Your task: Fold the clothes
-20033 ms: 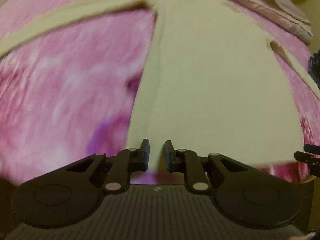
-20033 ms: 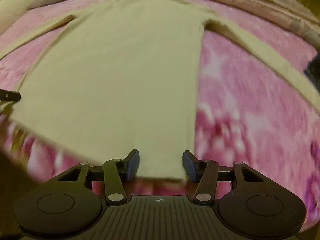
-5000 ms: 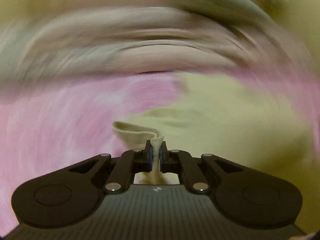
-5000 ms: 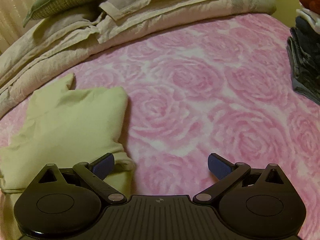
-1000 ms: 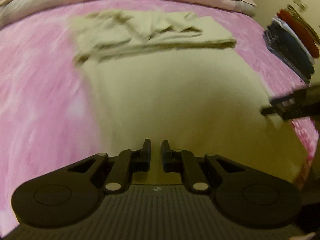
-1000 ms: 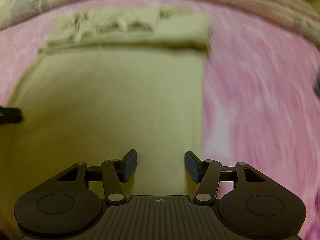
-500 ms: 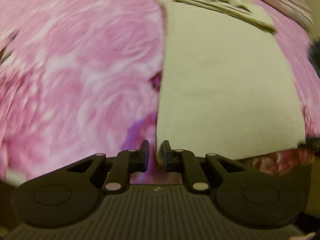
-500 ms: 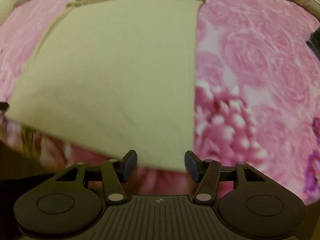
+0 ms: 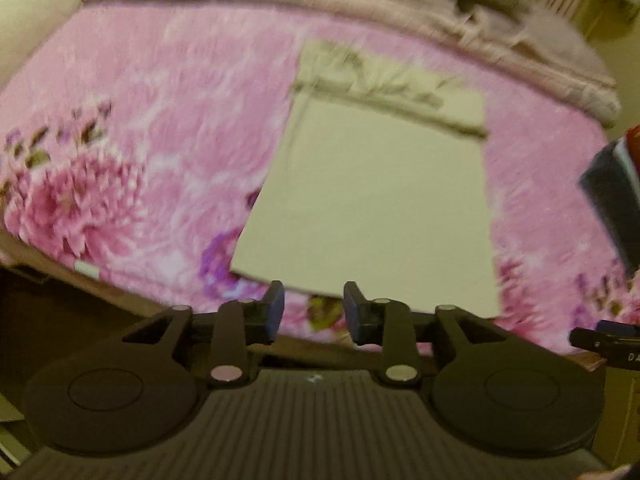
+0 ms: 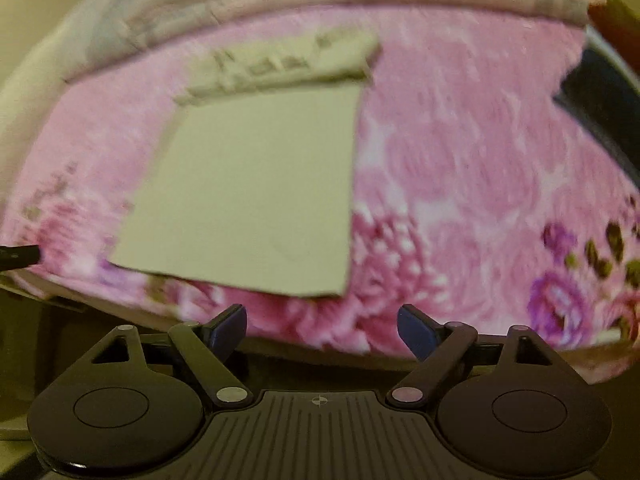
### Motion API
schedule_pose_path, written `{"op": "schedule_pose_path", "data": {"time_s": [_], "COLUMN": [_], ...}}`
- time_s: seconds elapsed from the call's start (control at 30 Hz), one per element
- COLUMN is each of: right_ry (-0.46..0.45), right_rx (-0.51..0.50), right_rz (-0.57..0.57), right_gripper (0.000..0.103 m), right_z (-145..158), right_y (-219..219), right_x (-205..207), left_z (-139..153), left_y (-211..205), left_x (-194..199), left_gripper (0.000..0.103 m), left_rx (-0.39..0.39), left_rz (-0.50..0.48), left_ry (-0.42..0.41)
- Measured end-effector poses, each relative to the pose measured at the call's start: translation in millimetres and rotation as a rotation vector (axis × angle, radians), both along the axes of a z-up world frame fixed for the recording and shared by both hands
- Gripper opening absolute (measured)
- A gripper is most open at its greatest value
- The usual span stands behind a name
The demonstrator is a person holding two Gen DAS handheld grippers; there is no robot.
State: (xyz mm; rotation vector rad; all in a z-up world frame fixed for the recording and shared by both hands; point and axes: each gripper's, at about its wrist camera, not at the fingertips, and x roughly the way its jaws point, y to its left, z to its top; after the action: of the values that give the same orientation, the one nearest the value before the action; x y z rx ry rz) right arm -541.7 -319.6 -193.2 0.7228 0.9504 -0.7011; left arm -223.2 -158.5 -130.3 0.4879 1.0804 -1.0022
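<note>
The left claw [image 9: 314, 307] hangs over the near edge of the bed, its two blue-padded fingers [image 9: 273, 311] parted by a modest gap with nothing between them. Off to its left the pink floral bedspread [image 9: 132, 152] spreads out bare, a large printed bloom lying near that edge. Straight ahead of the left claw and slightly to its right lies the pale yellow-green garment [image 9: 376, 208], flat on the bedspread, its near hem just beyond the fingertips and not touching them. The garment's body is a smooth rectangle; at its far end the sleeves and upper part are gathered into a rumpled band across the width. Beyond that band, a heap of beige bedding [image 9: 400, 12] runs along the far side of the bed. Farther right of the left claw, a dark stack of folded clothes [image 9: 612, 200] sits on the bedspread, well apart from the garment.

The right claw [image 10: 322, 330] is spread wide, wider than the left, and empty as well. The garment lies ahead of it and to its left, the near right corner of the hem just beyond the gap between the fingers. To the right of this claw is open bedspread with purple printed flowers, and a dark shape at the far right edge, too blurred to make out.
</note>
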Motion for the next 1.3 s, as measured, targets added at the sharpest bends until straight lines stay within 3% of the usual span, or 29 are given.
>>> {"op": "schedule_pose_path", "data": {"time_s": [0.2,0.33,0.73,1.3], "right_ry": [-0.049,-0.031,0.007,0.002], "right_rx": [-0.027,-0.039,-0.031,-0.046], "right_rz": [-0.012,-0.009,0.042,0.057], "right_gripper": [0.090,0.090,0.090,0.090], "right_z": [63,76,81,85], "right_y": [18,32,54,60], "right_x": [-1,-3,10,9], "left_z": [57,70,82,78], "left_y": [4,9,30,33], "left_x": [-28,-39,-45,-56], "left_gripper": [0.034,0.036,0.039,0.043], "left_rx": [-0.026,0.001,0.048,0.060], "left_rz": [-0.015,-0.022,-0.030,-0.065], "left_ry": [-0.056,-0.093,-0.161,-0.180]}}
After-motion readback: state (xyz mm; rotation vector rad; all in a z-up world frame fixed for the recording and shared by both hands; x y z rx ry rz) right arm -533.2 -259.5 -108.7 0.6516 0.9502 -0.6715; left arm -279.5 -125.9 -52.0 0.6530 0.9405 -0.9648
